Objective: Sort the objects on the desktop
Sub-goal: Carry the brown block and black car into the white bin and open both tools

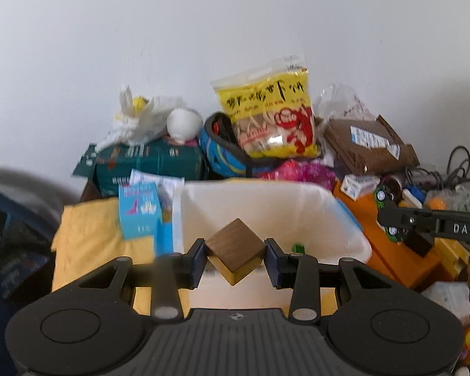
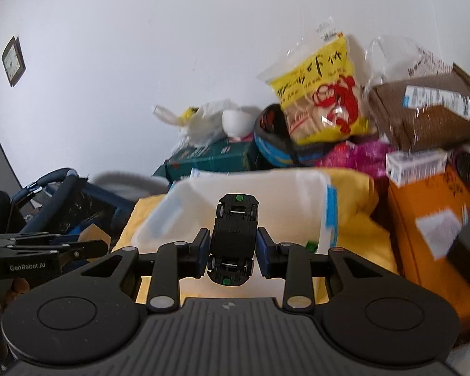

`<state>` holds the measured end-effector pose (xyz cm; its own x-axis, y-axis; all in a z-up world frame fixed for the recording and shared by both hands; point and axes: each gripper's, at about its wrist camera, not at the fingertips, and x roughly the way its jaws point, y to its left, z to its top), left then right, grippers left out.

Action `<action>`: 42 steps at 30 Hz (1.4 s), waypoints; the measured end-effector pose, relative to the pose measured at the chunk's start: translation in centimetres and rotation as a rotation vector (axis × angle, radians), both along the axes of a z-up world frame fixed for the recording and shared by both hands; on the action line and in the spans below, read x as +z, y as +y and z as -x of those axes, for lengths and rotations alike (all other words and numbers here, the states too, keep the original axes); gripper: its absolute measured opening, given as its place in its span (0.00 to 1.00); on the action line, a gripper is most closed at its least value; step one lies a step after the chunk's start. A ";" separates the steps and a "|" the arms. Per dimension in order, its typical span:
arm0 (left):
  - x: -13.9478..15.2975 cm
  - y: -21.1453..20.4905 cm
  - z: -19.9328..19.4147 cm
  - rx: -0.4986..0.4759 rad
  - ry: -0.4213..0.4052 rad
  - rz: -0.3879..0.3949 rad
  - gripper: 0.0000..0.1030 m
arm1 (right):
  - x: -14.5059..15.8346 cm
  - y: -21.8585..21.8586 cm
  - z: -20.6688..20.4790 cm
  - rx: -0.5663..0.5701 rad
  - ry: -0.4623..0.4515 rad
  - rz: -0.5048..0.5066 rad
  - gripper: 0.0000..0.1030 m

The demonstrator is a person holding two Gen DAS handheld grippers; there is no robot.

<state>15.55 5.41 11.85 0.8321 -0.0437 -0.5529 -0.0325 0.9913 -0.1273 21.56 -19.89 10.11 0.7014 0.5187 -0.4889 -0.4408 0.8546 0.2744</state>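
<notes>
Left wrist view: left gripper (image 1: 235, 258) clamped on a wooden cube (image 1: 235, 249), held corner-up between the blue pads. Dark brown on the upper faces, pale yellowish on the lower one, grain faintly visible. Directly ahead of the fingers, a white plastic bin (image 1: 344, 219) with a small green piece (image 1: 297, 247) inside. Beyond the bin, a yellow snack bag (image 1: 274, 116) printed with black characters and red artwork, too blurred to read. To the left of the fingers, a light blue box (image 1: 139, 214) on a yellow cloth (image 1: 87, 241); far right, the other tool's arm lettered "DAS".

Right wrist view: right gripper (image 2: 233, 247) gripping a black toy car (image 2: 233, 238), underside facing the camera, nose pointing away, green tabs at both ends, wheels showing at the corners. Held just above the near rim of the white plastic bin (image 2: 185, 197). Far left, the left gripper (image 2: 87, 246) seen side-on, body marked "GenRobot.AI". Ahead and right, a brown cardboard box (image 2: 423, 116) with a white shipping label, print illegible, and an orange box (image 2: 423, 206). High on the wall at left, a square framed clock (image 2: 13, 61).
</notes>
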 end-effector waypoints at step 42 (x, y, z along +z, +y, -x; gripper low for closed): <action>-8.8 -1.0 4.1 0.068 0.123 -0.058 0.67 | -6.4 -0.8 3.1 -0.018 0.058 0.186 0.55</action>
